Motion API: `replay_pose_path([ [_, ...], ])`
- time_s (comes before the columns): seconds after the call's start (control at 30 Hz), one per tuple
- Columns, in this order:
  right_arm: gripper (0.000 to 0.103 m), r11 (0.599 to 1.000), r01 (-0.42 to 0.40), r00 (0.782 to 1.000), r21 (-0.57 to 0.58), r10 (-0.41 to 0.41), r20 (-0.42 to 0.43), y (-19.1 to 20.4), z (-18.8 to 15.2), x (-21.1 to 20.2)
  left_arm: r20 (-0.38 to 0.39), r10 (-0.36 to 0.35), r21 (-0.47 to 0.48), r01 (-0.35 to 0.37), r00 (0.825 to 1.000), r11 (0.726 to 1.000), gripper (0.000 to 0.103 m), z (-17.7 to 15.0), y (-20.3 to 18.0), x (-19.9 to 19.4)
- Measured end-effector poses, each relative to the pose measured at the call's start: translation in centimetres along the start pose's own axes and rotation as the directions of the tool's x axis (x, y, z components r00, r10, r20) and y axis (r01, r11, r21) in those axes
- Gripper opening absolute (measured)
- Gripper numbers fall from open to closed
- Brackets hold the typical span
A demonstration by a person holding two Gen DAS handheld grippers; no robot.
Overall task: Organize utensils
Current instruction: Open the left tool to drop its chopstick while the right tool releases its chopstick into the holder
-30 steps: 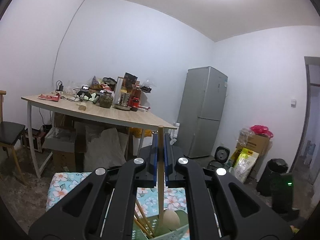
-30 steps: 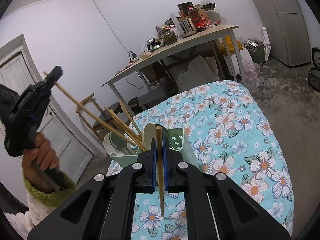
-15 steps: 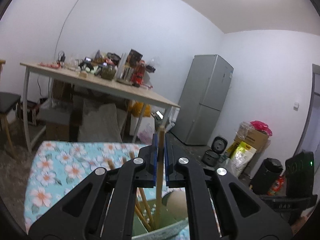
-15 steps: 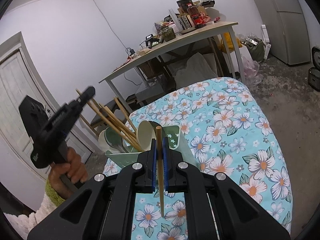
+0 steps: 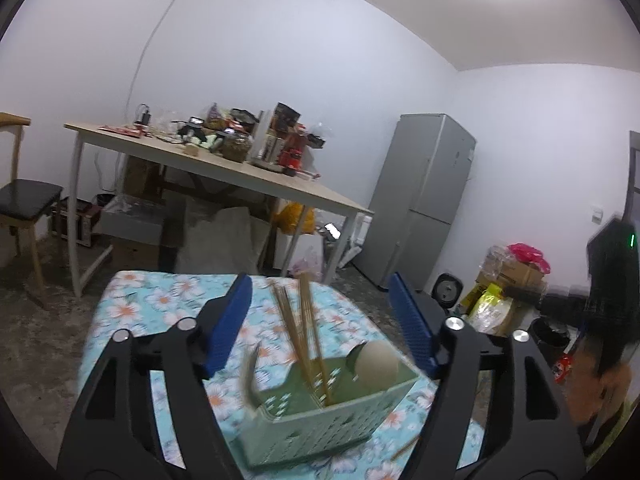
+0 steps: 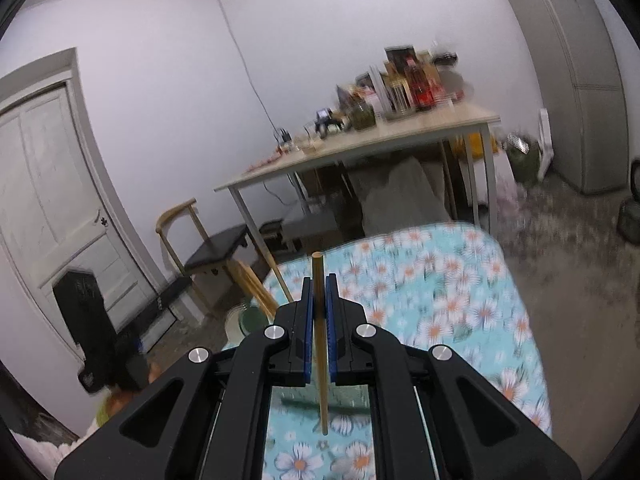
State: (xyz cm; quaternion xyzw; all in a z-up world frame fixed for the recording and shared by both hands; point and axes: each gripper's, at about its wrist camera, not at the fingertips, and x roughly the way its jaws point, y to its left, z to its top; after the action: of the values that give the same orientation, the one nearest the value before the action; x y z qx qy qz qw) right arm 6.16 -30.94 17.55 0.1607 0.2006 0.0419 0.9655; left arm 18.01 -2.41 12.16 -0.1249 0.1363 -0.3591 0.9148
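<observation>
**One stick in the basket, one more to go**

The left gripper (image 5: 320,320) hangs wide open over the pale green plastic basket (image 5: 320,416), holding nothing. Thin wooden chopsticks (image 5: 300,328) stand in the basket beside a round cream spoon (image 5: 376,364), so they stay tidy. The right gripper (image 6: 319,316) pinches one wooden chopstick (image 6: 320,344) upright, ready to drop in, I think. Only the left view shows inside the basket; the right view is blurry, with the flowery blue cloth (image 6: 460,300) below.

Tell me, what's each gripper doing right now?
Left gripper open above green basket of chopsticks. Right gripper shut on one chopstick. Nothing in the way.
</observation>
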Motion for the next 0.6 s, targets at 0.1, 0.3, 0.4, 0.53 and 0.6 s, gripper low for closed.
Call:
replay_pose_path([
  [0.1,0.006,0.998,-0.02,0.999,-0.051,0.022,0.047,1.6,2.0,-0.6,-0.021,0.05,0.016,-0.05,0.999,0.999,0.079,-0.8,0.9,-1.8],
  [0.3,0.006,0.986,-0.04,0.992,-0.164,0.059,0.111,5.3,5.2,0.2,-0.108,0.1,0.026,-0.098,0.989,0.995,0.086,-3.8,2.6,-3.9],
  [0.4,0.006,0.978,-0.035,0.992,-0.204,0.058,0.108,6.5,5.9,1.9,-0.155,0.105,0.021,-0.103,0.982,0.994,0.087,-5.5,3.2,-4.2],
  [0.53,0.006,0.964,-0.009,0.995,-0.267,0.036,0.097,7.6,5.9,4.6,-0.185,0.106,0.019,-0.104,0.977,0.994,0.087,-7.2,3.7,-4.6],
  [0.6,0.006,0.95,0.008,0.996,-0.311,0.02,0.084,8.1,5.2,6.4,-0.196,0.105,0.021,-0.103,0.975,0.994,0.088,-7.8,3.7,-4.9],
])
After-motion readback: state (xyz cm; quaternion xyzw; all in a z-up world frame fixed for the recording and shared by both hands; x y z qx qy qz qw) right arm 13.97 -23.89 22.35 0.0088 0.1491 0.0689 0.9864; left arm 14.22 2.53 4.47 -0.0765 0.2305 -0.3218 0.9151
